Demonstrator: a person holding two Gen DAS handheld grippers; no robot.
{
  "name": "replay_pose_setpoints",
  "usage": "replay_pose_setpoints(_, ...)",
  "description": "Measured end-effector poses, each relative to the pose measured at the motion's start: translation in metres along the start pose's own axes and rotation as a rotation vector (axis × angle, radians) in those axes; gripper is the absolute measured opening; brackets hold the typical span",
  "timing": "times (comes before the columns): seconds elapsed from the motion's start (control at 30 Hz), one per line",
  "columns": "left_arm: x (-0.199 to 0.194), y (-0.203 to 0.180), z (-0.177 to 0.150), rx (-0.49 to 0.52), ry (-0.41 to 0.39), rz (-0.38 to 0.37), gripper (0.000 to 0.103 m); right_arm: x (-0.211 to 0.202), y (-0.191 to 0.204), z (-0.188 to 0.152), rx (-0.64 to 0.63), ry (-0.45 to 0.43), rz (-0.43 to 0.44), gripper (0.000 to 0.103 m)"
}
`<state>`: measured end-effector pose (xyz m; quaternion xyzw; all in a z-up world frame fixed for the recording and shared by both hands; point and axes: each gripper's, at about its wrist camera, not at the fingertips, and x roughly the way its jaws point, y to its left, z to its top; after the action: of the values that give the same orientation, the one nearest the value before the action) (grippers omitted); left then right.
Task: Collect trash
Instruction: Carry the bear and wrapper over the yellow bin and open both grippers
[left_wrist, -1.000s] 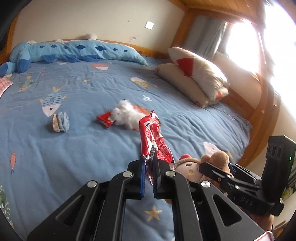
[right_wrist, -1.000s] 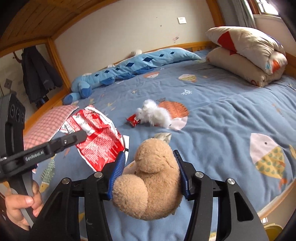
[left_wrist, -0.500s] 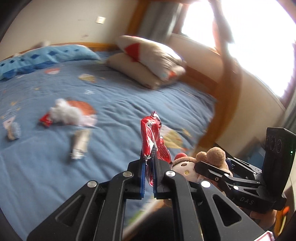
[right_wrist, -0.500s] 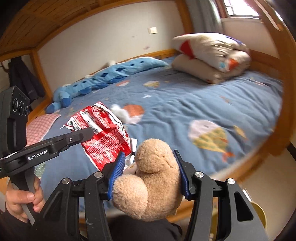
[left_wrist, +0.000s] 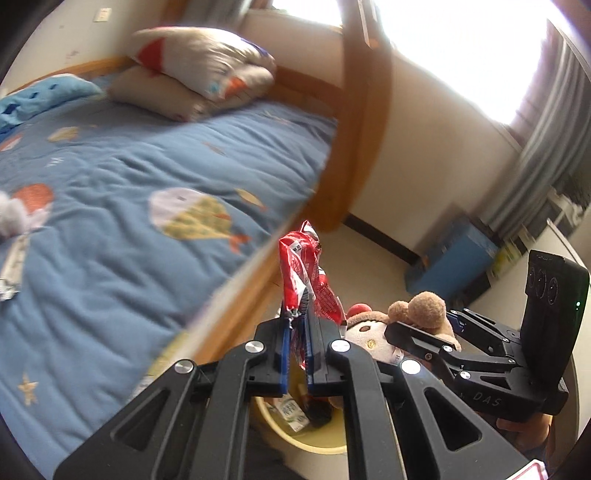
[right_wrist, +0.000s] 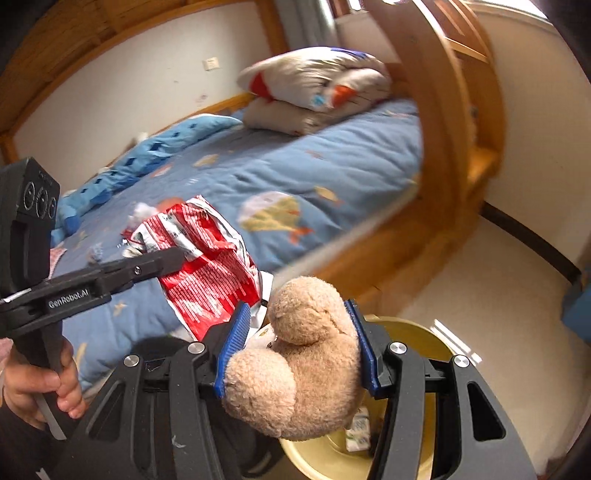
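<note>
Beyond and to the left of both grippers spreads the wide bed with its blue quilt printed with fish and stars, edged by an orange-brown wooden frame. Stacked beige, red and white pillows lie at its far end, well away from both tools. Directly below the fingers of both grippers sits a round pale-yellow plastic bin on the cream floor, with a small white-and-green carton and other dark scraps inside. The right gripper is partly spread, its blue pads pressing either side of a tan plush teddy bear, which fills the gap between them and hangs above the bin. The left gripper is closed tight on a crumpled red-and-white foil snack wrapper, which stands upright from its fingertips, just left of the bear and over the near edge of the bin. A hand grasps the left gripper's handle.
</note>
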<state>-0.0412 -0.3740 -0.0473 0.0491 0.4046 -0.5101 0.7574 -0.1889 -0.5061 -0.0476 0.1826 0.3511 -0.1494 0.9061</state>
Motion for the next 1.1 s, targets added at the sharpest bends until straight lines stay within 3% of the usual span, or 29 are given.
replay_pose_setpoints(0.3,0.056,-0.026,-0.014,0.031,0.120,-0.030,0.006,0.001,-0.066,-0.039,0.110,0.071,-0.118,0.051)
replay_pose_setpoints(0.67,0.116,-0.035,-0.037,0.068,0.257,-0.011,0.006,0.013,-0.095,-0.057,0.161,0.140,-0.150,0.052)
replay_pose_setpoints(0.73,0.123,-0.036,-0.039,0.077,0.280,-0.017,0.010,0.021,-0.100,-0.060,0.165,0.182,-0.150,0.058)
replay_pose_setpoints(0.77,0.130,-0.036,-0.040,0.084,0.300,-0.018,0.035,0.025,-0.102,-0.062,0.170,0.203,-0.150,0.061)
replay_pose_setpoints(0.8,0.136,-0.036,-0.041,0.087,0.318,-0.015,0.079,0.029,-0.106,-0.064,0.187,0.229,-0.160,0.066)
replay_pose_setpoints(0.83,0.140,-0.036,-0.042,0.088,0.322,-0.006,0.094,0.033,-0.110,-0.067,0.208,0.251,-0.164,0.071)
replay_pose_setpoints(0.9,0.145,-0.035,-0.046,0.099,0.324,0.037,0.099,0.036,-0.116,-0.071,0.245,0.266,-0.139,0.071)
replay_pose_setpoints(0.97,0.154,-0.034,-0.050,0.109,0.390,0.061,0.099,0.036,-0.118,-0.075,0.256,0.274,-0.140,0.071)
replay_pose_setpoints(1.1,0.153,-0.036,-0.052,0.129,0.389,0.057,0.099,0.034,-0.116,-0.080,0.257,0.276,-0.126,0.071)
